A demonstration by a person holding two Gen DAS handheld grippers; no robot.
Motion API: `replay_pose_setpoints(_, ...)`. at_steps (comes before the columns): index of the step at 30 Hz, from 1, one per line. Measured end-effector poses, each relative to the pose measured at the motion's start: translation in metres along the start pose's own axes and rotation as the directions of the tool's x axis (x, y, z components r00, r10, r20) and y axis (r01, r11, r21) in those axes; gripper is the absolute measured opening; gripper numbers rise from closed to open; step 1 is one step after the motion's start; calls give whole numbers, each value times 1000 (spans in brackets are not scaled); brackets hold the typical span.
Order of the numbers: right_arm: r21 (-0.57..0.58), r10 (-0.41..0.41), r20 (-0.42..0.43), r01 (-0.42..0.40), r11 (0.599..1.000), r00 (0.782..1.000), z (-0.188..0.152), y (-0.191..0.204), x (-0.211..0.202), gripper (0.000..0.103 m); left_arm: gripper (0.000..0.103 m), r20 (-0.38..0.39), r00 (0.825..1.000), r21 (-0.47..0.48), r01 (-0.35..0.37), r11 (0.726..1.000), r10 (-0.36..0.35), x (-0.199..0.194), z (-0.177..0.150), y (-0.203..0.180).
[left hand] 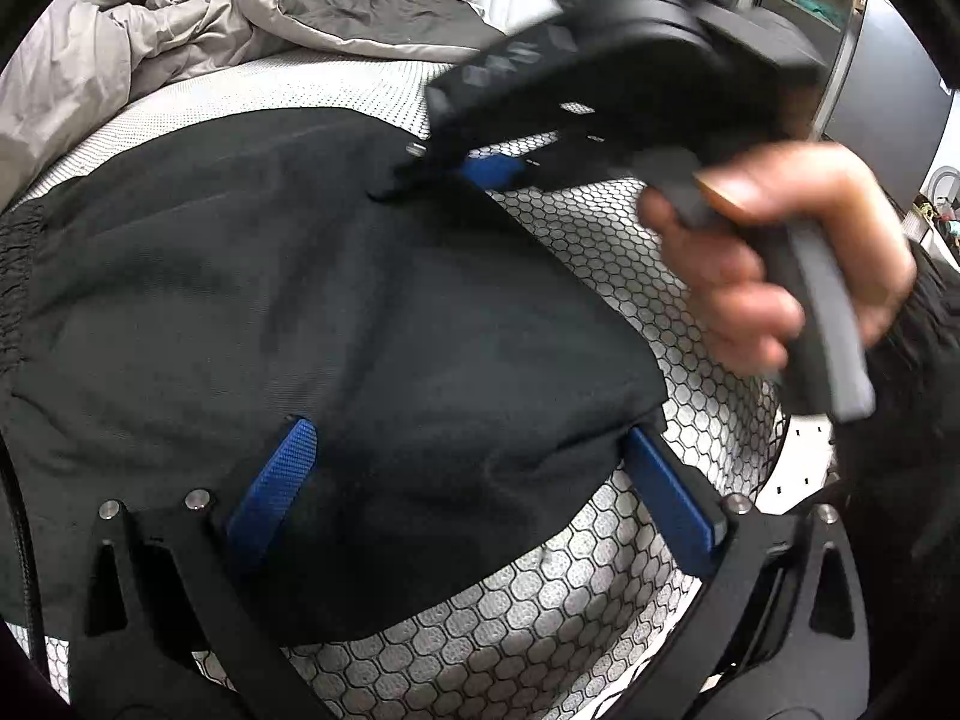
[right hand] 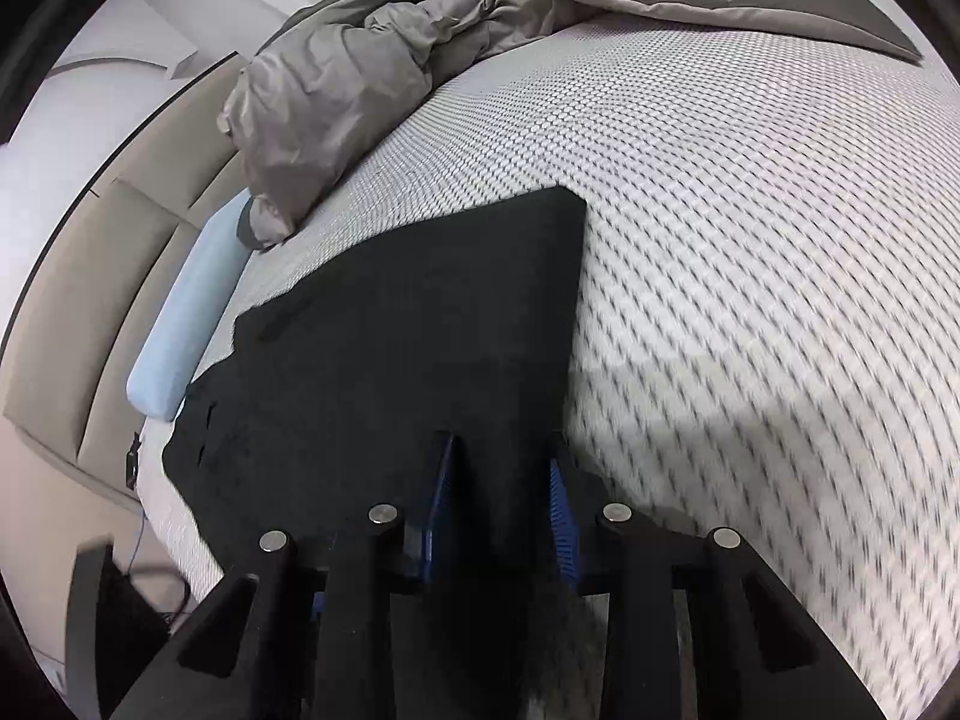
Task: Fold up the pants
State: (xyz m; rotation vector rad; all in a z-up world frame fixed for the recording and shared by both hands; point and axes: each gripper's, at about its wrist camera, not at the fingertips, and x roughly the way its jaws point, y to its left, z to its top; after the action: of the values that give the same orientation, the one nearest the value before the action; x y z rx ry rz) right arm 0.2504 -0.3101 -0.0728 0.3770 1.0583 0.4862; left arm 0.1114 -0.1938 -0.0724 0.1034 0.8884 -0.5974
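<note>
Black pants [left hand: 288,312], white honeycomb-patterned mattress [left hand: 630,276], grey duvet [right hand: 336,90]

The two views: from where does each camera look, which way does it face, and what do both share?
Left wrist: sits on the left gripper, looks down along its wide-open fingers at the pants on the mattress; the right gripper and hand show.
Right wrist: sits on the right gripper, faces down over the pants toward the duvet.
Shared: pants, mattress, duvet.
</note>
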Motion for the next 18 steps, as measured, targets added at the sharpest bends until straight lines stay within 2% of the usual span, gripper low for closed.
replay_pose_setpoints(8, 54, 20, -49, -17, 998, 999, 54, -14, 34, 31, 101, -8, 1000, 24, -4, 1000, 4, -7, -12, -6)
replay_pose_setpoints(13, 67, -1, -37, 4, 998, 999, 83, -18, 42, 32, 101, -9, 1000, 31, 2, 1000, -2, -12, -16, -8)
replay_pose_setpoints(15, 45, -22, -20, 22, 999, 1000, 90, -16, 43, 31, 101, -7, 1000, 33, 2, 999, -2, -6, -7, -1)
replay_pose_setpoints(16, 15, -39, -11, 39, 999, 999, 91, -13, 44, 26, 101, -5, 1000, 32, 5, 999, -5, -6, -7, -1)
replay_pose_setpoints(18, -50, -81, 0, 81, 995, 997, 86, -6, 43, 24, 101, -1, 1000, 24, 14, 1000, -14, -9, -9, 0)
